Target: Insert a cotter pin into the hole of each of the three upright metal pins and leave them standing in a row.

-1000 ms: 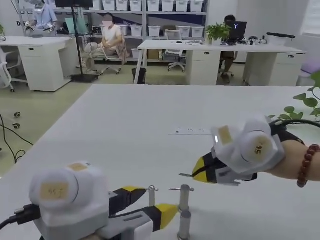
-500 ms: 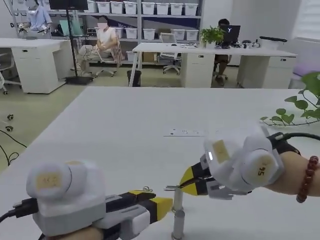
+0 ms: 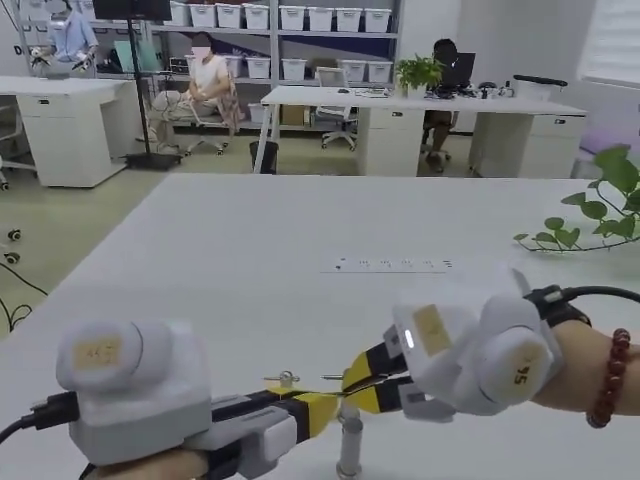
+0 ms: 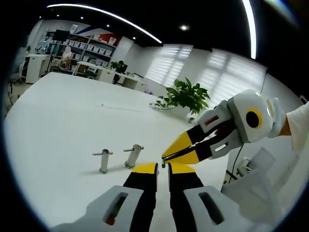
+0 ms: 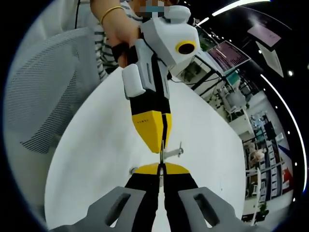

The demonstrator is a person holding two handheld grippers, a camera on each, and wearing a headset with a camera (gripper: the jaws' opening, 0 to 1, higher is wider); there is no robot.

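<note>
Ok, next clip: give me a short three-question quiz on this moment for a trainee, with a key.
1. Count: in the left gripper view, how many upright metal pins already have a cotter pin through the top?
2. True or false: the left gripper and the right gripper are far apart.
3. Choose: in the head view, the nearest metal pin is A) upright, just below the gripper tips, B) lying flat, C) lifted in the air.
Key: 1) two; 2) false, their tips almost touch; 3) A.
</note>
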